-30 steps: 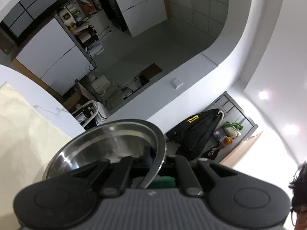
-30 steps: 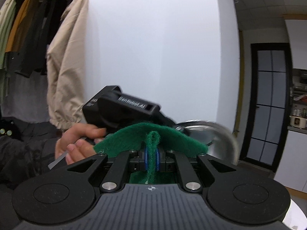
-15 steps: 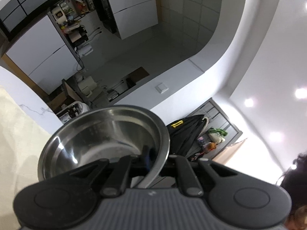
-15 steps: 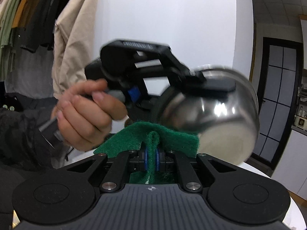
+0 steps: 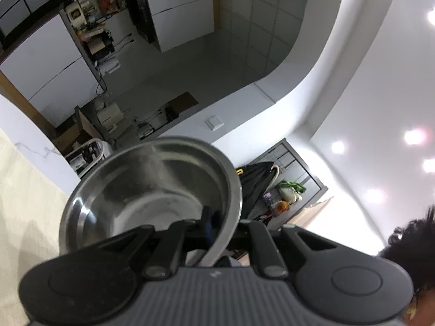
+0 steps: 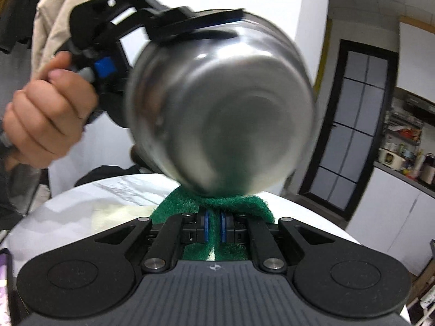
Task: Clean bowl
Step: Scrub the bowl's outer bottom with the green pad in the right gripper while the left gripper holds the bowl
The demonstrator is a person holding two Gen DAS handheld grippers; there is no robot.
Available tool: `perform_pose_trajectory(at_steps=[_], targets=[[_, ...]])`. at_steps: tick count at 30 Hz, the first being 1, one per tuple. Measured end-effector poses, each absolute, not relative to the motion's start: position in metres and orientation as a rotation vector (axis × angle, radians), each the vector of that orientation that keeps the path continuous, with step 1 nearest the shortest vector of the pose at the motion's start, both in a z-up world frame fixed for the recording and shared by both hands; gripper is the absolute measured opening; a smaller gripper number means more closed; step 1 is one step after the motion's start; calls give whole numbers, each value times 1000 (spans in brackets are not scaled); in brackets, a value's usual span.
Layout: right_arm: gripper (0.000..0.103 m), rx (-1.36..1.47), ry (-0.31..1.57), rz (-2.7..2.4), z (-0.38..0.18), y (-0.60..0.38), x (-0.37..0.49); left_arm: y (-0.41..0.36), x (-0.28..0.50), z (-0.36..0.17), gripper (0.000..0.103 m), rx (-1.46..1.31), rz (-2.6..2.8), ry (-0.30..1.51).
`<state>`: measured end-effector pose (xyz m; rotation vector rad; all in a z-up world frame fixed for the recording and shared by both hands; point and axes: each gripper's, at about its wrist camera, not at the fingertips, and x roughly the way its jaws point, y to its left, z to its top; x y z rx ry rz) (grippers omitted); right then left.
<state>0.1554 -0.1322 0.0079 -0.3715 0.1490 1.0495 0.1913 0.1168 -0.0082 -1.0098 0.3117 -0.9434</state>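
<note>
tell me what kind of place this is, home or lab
Probably a home, open to a kitchen: coats hang by the wall, a shelf of jars and appliances stands over white cabinets, and the table looks domestic.

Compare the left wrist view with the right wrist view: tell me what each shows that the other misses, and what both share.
Only the left wrist view shows the inside of the round stainless steel bowl and the left gripper shut on its rim.

Only the right wrist view shows the bowl's outer underside, the green scouring pad pinched in the right gripper and touching that underside, the person's left hand, and the white round table.

Both show the bowl held in the air by the left gripper.
</note>
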Motion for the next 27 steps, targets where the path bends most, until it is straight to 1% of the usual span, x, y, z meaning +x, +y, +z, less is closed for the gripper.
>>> perform_pose_trajectory(at_steps=[9, 18, 27], targets=[[9, -333, 133, 985, 7, -149, 172, 120, 187, -8, 6, -1007, -958, 307], [9, -329, 68, 950, 11, -152, 171, 126, 187, -9, 6, -1005, -931, 315], [9, -389, 112, 1011, 7, -141, 168, 127, 186, -7, 6, -1001, -923, 309]])
